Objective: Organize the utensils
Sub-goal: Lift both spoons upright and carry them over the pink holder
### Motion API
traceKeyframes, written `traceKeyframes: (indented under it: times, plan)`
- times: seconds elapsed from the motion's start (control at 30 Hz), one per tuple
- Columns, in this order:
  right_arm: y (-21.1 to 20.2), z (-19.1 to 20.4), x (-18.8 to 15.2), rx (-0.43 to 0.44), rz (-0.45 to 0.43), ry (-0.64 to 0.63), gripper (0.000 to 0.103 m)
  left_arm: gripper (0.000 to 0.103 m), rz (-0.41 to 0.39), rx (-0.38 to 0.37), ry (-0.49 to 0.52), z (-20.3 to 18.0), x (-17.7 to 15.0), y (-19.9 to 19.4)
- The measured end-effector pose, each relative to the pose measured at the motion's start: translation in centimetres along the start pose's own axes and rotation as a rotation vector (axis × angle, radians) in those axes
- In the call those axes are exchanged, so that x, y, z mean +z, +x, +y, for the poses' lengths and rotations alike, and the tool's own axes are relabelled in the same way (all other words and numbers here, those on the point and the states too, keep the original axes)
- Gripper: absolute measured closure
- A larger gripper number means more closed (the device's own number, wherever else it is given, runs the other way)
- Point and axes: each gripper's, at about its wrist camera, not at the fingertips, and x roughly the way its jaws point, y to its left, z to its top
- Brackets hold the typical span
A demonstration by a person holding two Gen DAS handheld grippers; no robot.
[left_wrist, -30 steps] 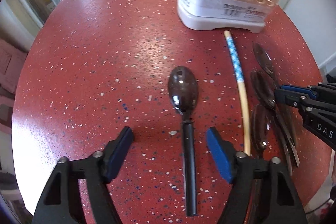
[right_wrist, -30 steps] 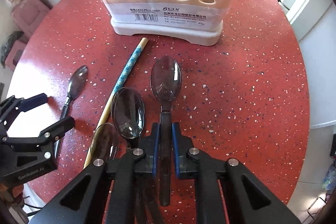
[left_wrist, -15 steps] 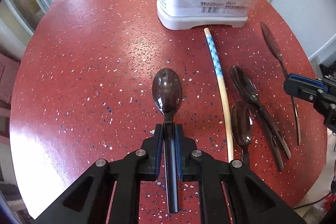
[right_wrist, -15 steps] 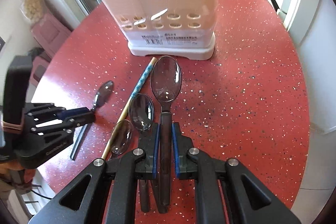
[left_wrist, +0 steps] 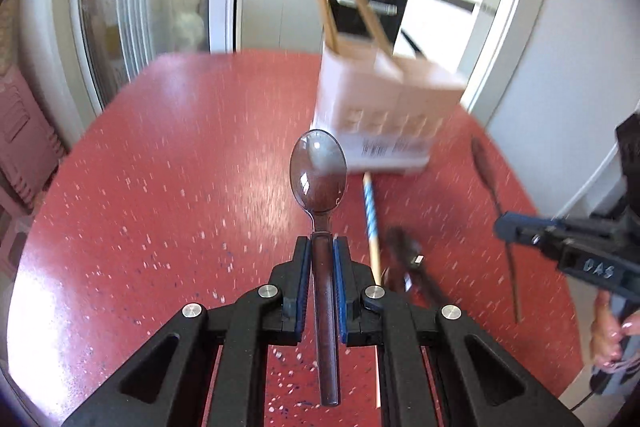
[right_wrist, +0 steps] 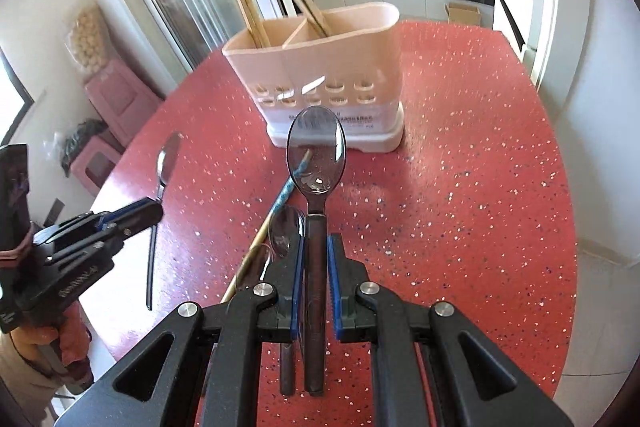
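In the left wrist view my left gripper (left_wrist: 322,247) is shut on the handle of a dark see-through spoon (left_wrist: 318,167), held above the red speckled table (left_wrist: 180,167). My right gripper (right_wrist: 315,243) is shut on a similar spoon (right_wrist: 316,151), bowl forward and clear of the table. Beyond both stands a beige utensil holder (right_wrist: 320,75) with wooden chopsticks (right_wrist: 248,7) in its compartments. A blue-patterned chopstick (right_wrist: 280,199) and another spoon (right_wrist: 286,231) lie on the table below. Each gripper also shows in the other's view, the right gripper (left_wrist: 508,227) and the left gripper (right_wrist: 152,211).
The round table's edge (right_wrist: 560,227) drops off to the right, with a white wall close behind. Pink bins (right_wrist: 116,99) stand on the floor to the left. A person's hand (left_wrist: 612,331) shows at the right rim. Kitchen cabinets lie beyond the table.
My left gripper shut on the spoon's handle and lifted it off the table. The right gripper rose with its spoon. Both views tilted up toward the holder.
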Motion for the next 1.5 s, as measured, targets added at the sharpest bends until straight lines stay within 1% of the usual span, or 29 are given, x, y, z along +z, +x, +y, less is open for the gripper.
traceKeyframes:
  times: [0.17, 0.2, 0.3, 0.4, 0.53, 0.67, 1.0, 1.13, 1.33, 1.5]
  plan:
    - [-1.7, 0.1, 0.7, 0.015, -0.070, 0.001, 0.090, 0.062, -0.111, -0.016, -0.032, -0.1, 1.4, -3.5]
    - [-2.1, 0.1, 1.0, 0.016, -0.089, -0.001, 0.090, 0.062, -0.125, -0.016, -0.034, -0.4, 2.0, -3.1]
    - [-3.2, 0.2, 2.0, 0.016, -0.134, -0.004, 0.090, 0.062, -0.191, -0.025, -0.045, -0.7, 3.9, -4.3]
    - [-4.4, 0.3, 3.8, 0.019, -0.185, -0.003, 0.090, 0.062, -0.237, -0.045, -0.052, -1.0, 5.8, -5.1]
    - [-5.4, 0.4, 6.0, 0.017, -0.252, 0.000, 0.090, 0.062, -0.281, -0.058, -0.050, -1.2, 8.5, -4.7]
    - [-5.6, 0.1, 8.6, 0.034, -0.306, 0.024, 0.090, 0.062, -0.308, -0.070, -0.049, -1.2, 10.4, -3.4]
    - [-3.3, -0.5, 14.5, 0.050, -0.414, 0.013, 0.090, 0.062, -0.390, -0.072, -0.047, -1.5, 15.0, -0.1]
    - [-1.6, -0.9, 16.1, 0.062, -0.420, 0.017, 0.090, 0.062, -0.405, -0.078, -0.055, -1.5, 16.0, 1.1]
    - [0.7, -1.1, 16.8, 0.057, -0.443, -0.021, 0.090, 0.062, -0.426, -0.053, -0.022, -2.1, 16.1, 3.1]
    - [2.8, -0.7, 16.6, 0.011, -0.458, -0.089, 0.090, 0.062, -0.419, -0.041, -0.020, -2.0, 15.4, 4.8]
